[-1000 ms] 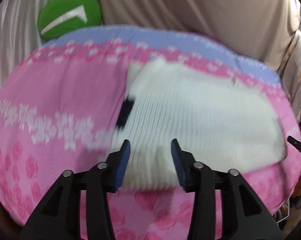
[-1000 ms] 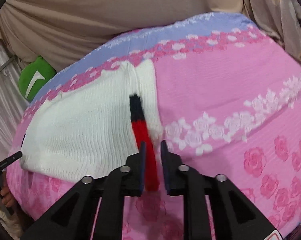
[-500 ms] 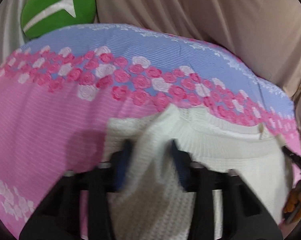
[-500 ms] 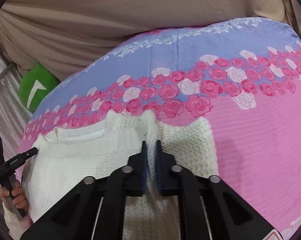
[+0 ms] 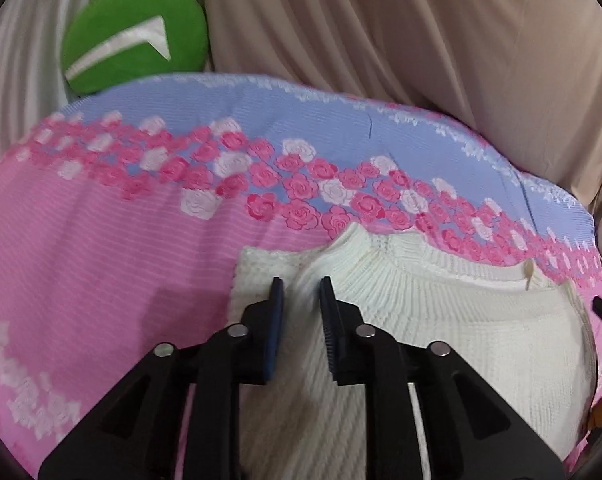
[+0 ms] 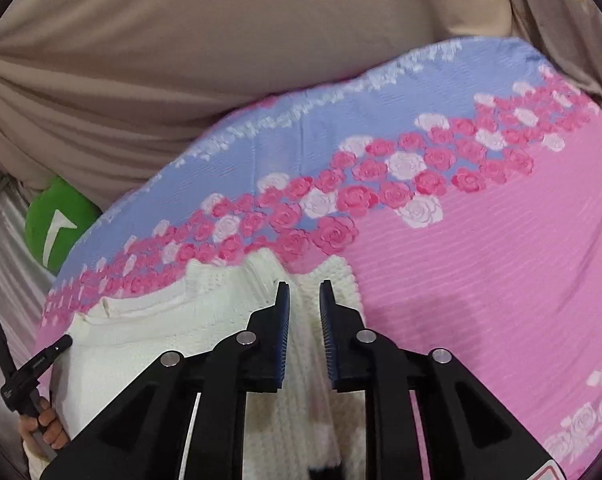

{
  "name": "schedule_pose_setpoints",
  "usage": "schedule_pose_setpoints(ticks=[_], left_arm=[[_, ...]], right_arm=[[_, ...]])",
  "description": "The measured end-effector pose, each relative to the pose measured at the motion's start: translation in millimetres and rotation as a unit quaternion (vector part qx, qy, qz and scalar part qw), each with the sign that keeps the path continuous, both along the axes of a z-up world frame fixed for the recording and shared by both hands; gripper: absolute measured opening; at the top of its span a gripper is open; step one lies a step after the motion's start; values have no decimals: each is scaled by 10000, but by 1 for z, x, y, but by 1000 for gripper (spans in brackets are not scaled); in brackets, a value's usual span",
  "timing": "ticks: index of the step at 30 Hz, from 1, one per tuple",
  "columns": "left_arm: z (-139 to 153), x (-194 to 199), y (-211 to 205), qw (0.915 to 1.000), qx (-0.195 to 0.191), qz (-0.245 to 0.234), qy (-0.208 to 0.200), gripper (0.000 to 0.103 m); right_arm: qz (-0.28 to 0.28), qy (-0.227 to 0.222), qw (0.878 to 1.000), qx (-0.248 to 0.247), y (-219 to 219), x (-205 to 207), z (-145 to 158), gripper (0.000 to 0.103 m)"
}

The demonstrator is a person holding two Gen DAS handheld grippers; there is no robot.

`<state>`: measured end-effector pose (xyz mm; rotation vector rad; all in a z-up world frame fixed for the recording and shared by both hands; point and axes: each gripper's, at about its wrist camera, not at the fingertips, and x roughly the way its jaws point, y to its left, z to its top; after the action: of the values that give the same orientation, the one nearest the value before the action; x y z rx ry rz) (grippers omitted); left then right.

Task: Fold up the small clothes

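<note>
1. Both views are evenly and fairly brightly lit by soft indoor light; no lamp shows, and nothing is blown out.
2. In the left wrist view a soft grey shadow falls on the pink floral sheet (image 5: 101,264) just left of the white knit sweater (image 5: 441,320).
3. In the right wrist view a fainter shadow lies on the sheet (image 6: 501,248) just right of the sweater (image 6: 149,332).
4. Small bright glints sit on the metal rivets near the sweater.
5. Fisheye bending curves the sheet's edge beyond the sweater; black corners ring both views.
6. The sheet's rose band beyond the sweater smears slightly in the right view; knit ribs stay sharp in the left.
</note>
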<state>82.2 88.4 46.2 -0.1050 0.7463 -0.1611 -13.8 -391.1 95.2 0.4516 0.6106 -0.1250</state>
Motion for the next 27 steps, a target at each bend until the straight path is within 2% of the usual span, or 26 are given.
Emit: schedule_pose_setpoints(ticks=[2,4,6,8,10,11,12,13,16,18,20,22,24,27], left_arm=[[18,-30,-5,9995,103,-93,-296,33],[32,-61,-18,9982,31,-414,-432,42],[33,-81,-41,9956,65,-861,-375,43],[21,-98,-67,9921,278,-1203,-213,43],[4,-105,-83,9899,562,-1302,-56,44],[-3,-106,-85,9898,679,-1248,21,44],[-11,-107,-83,9900,787,-1165,113,44],[-17,-108,-78,9904,866,-1061,182,45],[-29,-112,-54,9923,849,-844,323,45],[-32,-116,-41,9931,774,-804,366,46],[-33,-121,-35,9932,780,-790,350,46],[-34,-126,-34,9930,820,-782,335,46],[-35,-127,-35,9928,858,-774,322,46],[-36,-129,-35,9929,867,-757,314,47]], right_arm=[[503,-220,9984,-137,35,-17,15,19],[1245,-231,9918,-163,77,-23,17,19],[2116,-5,9772,-179,133,-23,6,19],[2756,208,9610,-133,174,-21,-11,19],[2957,381,9539,-346,196,-23,-26,19],[2919,483,9538,-530,198,-25,-34,16],[2821,530,9559,-618,192,-26,-38,7],[2718,567,9588,-607,181,-29,-40,6],[2083,630,9755,-313,122,-46,-44,3],[1415,704,9870,-305,77,-60,-46,2],[884,781,9929,-151,36,-74,-52,0],[700,726,9945,278,5,-89,-59,0],[593,702,9951,356,-5,-95,-60,0],[523,752,9957,159,3,-96,-59,0]])
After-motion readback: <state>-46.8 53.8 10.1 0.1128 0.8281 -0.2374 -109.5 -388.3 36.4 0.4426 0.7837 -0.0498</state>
